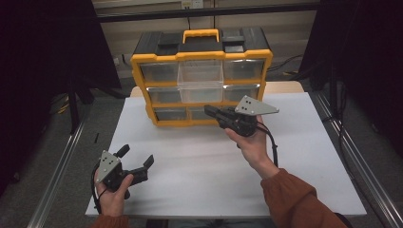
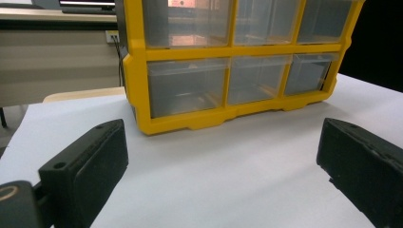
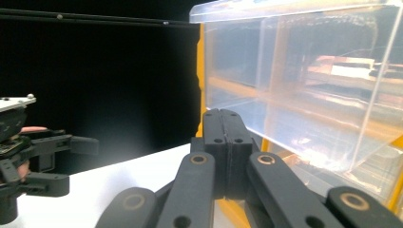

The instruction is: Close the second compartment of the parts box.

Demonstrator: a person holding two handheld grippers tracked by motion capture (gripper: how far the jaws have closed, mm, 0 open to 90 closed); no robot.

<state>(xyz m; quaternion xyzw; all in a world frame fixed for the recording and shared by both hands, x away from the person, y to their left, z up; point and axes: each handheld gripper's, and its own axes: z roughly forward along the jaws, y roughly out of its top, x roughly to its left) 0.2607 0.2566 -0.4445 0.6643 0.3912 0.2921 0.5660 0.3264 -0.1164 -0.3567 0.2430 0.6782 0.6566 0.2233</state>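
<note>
Clear plastic drawer (image 1: pixel 200 83), top-middle slot of the yellow organizer (image 1: pixel 138 71), sticks out well fwd of the other drawers, so it's already pulled partway; the cabinet itself sits at the far side of the white table (image 1: pixel 199 185). My right gripper (image 1: pixel 210 111) is just in front of and below that drawer, jaws pressed together w/ nothing between them; in the right gripper view the drawer wall (image 3: pixel 304 80) looms right beside the closed tips. My left gripper (image 1: pixel 136 158) hangs low over the near left of the table, well apart from the cabinet, jaws spread wide and empty, pads (image 2: pixel 90 166) pointing at the bottom row. Handling guess: the drawer looks thin-walled, light, stiff but a bit brittle, and glossy, so prob slippery under a hard pinch. I can't tell if anything's inside; it looks empty through the walls. Best hold, I think, is the front lip or top rim of the front wall, pinched gently, or just push flat on the front face w/ closed jaws. Cabinet is light too and may slide on the table, so the left could brace it.
</note>
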